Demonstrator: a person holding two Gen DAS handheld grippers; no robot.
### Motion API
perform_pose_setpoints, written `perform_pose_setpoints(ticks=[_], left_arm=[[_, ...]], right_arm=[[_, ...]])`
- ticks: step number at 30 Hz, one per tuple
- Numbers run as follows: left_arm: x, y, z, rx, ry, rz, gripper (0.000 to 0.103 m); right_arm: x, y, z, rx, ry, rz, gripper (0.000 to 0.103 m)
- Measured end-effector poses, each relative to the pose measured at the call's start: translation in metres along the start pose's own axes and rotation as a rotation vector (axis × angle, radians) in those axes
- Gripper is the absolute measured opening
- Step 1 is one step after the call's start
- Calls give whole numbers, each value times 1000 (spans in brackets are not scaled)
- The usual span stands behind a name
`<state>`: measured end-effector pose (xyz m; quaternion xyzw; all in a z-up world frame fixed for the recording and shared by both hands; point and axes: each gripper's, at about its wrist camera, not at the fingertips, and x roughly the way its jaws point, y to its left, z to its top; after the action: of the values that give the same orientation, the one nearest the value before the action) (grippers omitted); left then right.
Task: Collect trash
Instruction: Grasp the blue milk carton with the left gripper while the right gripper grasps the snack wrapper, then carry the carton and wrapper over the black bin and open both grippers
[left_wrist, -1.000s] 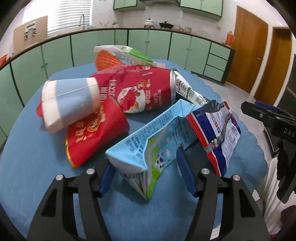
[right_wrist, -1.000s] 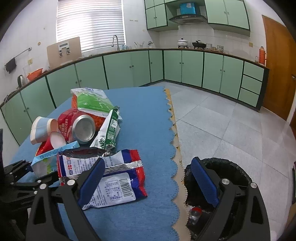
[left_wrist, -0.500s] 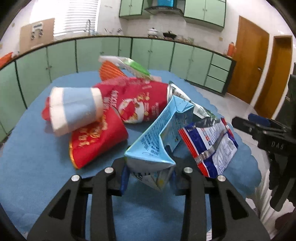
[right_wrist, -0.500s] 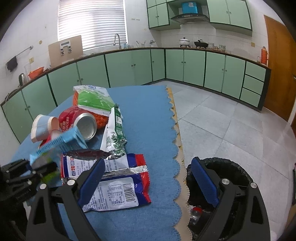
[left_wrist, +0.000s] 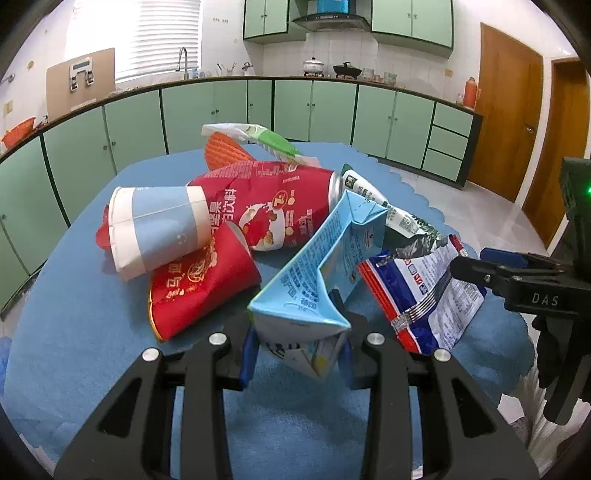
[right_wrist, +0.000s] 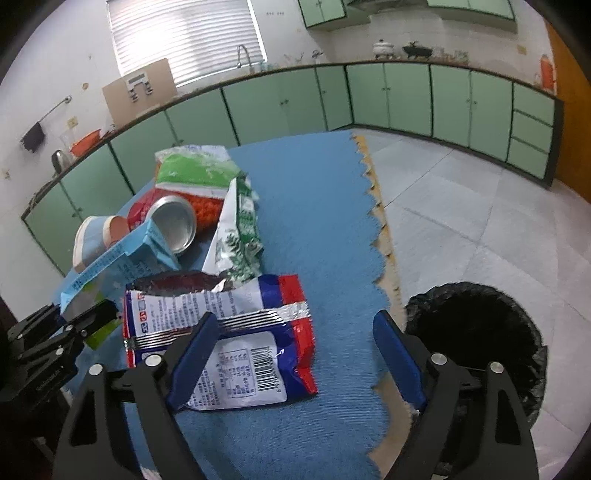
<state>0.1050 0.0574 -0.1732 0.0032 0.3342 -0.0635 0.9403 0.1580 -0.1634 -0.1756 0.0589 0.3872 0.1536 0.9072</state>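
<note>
My left gripper (left_wrist: 295, 354) is shut on a flattened light-blue milk carton (left_wrist: 317, 266) and holds it tilted above the blue tablecloth (left_wrist: 92, 332); the carton also shows in the right wrist view (right_wrist: 110, 266). My right gripper (right_wrist: 295, 354) is open and empty, above a red, white and blue snack bag (right_wrist: 229, 339) near the table's edge. Behind lie a red can (left_wrist: 266, 206), a blue and white paper cup (left_wrist: 159, 229), a red cup (left_wrist: 199, 288), a green and white wrapper (right_wrist: 236, 236) and a green and orange bag (right_wrist: 192, 173).
A bin with a black liner (right_wrist: 476, 339) stands on the tiled floor just right of the table's scalloped edge (right_wrist: 384, 251). Green kitchen cabinets (right_wrist: 406, 96) run along the far walls. Wooden doors (left_wrist: 509, 125) are at the right.
My left gripper closed on the milk carton and lifted it off the cloth. My right gripper moved forward over the snack bag and stayed open.
</note>
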Motion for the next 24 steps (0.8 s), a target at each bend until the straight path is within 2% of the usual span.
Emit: perform_pose_setpoints(ticks=[1,5,6,9,11,13,14,15,24], left_arm=[[1,0,0,-3,2,1,33],[6,1,2,1,13,1,33],[7,1,3,1,15,1,33],[9,1,7,3,19,3,33],[9,1,8,4,20,3,33],[10,1,8,9,19,6,33],[10,1,8,10,19,8,33],[10,2,8,10,17,10,33],[-8,-4,14,11,-35,19,33]], right_arm=[[2,-1,0,5,12,20,77],[3,-1,0,-9,19,38,72],[3,-1,0,-15,22,43,68],[4,0,0,-16,39,82,45],[5,1,-1,-22,43,77,36],[4,3,-2,-37,43,63,19],[2,3,-2,-37,38,60,16],[0,3,-2,-36,32,58,9],[-36,5,13,-58,-70,40,5]])
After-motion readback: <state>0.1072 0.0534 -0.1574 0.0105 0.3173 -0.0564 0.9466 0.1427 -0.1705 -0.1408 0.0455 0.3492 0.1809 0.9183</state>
